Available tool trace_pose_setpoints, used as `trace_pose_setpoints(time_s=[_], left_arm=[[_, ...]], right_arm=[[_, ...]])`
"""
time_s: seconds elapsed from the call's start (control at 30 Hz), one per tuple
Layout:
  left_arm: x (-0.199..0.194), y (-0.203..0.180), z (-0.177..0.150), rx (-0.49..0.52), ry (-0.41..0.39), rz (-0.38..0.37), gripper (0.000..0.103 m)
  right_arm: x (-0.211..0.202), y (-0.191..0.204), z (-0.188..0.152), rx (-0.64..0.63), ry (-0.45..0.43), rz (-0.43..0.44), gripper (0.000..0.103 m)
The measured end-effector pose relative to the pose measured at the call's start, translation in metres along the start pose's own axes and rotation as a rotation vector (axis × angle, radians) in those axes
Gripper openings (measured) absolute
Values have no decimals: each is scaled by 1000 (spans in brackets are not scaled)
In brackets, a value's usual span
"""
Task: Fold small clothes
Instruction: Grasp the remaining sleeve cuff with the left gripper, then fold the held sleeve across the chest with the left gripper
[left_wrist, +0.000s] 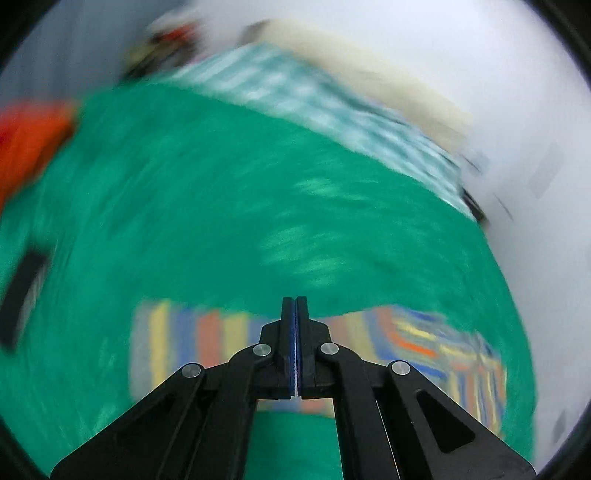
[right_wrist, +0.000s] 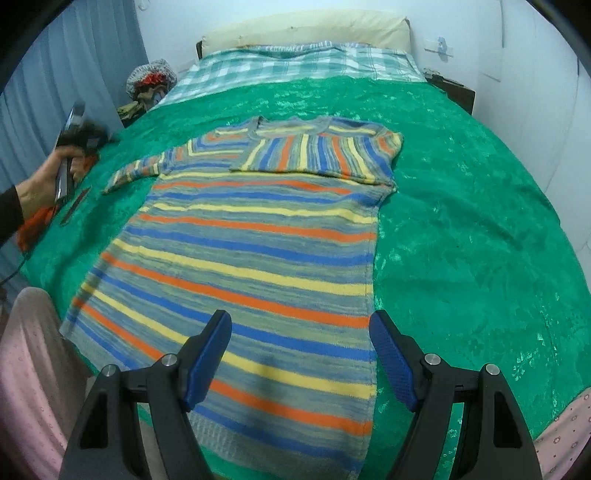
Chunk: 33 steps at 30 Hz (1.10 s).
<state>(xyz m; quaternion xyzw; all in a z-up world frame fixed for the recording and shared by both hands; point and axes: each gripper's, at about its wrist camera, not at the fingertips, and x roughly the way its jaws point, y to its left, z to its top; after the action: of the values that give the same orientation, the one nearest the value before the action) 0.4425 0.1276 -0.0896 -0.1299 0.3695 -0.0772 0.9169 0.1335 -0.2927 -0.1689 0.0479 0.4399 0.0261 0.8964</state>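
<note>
A striped knit sweater (right_wrist: 255, 243) in blue, orange, yellow and grey lies flat on a green bedspread (right_wrist: 461, 221). Its right sleeve (right_wrist: 317, 155) is folded across the chest; its left sleeve (right_wrist: 144, 170) lies stretched out to the left. My right gripper (right_wrist: 299, 328) is open and empty, hovering over the sweater's lower hem. My left gripper (left_wrist: 296, 306) is shut with nothing between its fingers, above the bedspread with the blurred sweater (left_wrist: 424, 347) beneath it. In the right wrist view the left gripper (right_wrist: 72, 147) is held in a hand at the bed's left edge.
A plaid blanket (right_wrist: 295, 62) and a cream pillow (right_wrist: 306, 29) lie at the bed's head. An orange item (right_wrist: 33, 225) and a dark flat object (right_wrist: 75, 205) lie at the left edge. A pile of things (right_wrist: 147, 85) sits by the curtain (right_wrist: 74, 66). The person's pink-clad legs (right_wrist: 33, 369) are at the near edge.
</note>
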Motion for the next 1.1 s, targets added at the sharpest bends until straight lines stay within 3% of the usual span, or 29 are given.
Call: trace_pose_setpoints(time_s=[0.13,0.27,0.3,0.33,0.37,0.43,0.57,0.73,0.8,0.87,0.97,1.0,1.03,1.1], left_arm=[[-18,-126,9,252,-27,-149,0],[-1,-195,-13,266,83,-273,10],[7,-199,-22,244,122,-275,38],[13,-198,-28,226,147,-270,75],[18,-191,-38,198,160,-247,85],[23,-169,-52,152,170,-221,87],[28,-89,-69,40,236,-109,87],[20,67,-62,-233,164,120,87],[18,129,-64,-407,145,159,86],[25,166,-72,-531,154,129,82],[46,180,-81,-590,189,31,60],[51,178,-80,-579,196,17,38],[58,174,-79,-558,204,15,3],[58,161,-71,-496,179,63,1]], right_arm=[[-3,-3,0,11,-7,20,77],[-10,-11,2,41,-25,39,77],[-12,-13,2,46,-30,41,77],[-14,-15,1,50,-35,40,77],[-17,-17,1,56,-40,39,77],[-20,-21,-1,71,-42,39,77],[-16,-30,-3,114,-28,52,78],[-4,-24,0,100,-3,51,78],[0,-19,-1,83,9,49,78],[6,-12,-2,60,27,46,78],[12,-4,-4,32,49,37,78],[14,-2,-5,25,53,34,78],[15,0,-5,20,59,32,78],[17,2,-6,16,64,32,78]])
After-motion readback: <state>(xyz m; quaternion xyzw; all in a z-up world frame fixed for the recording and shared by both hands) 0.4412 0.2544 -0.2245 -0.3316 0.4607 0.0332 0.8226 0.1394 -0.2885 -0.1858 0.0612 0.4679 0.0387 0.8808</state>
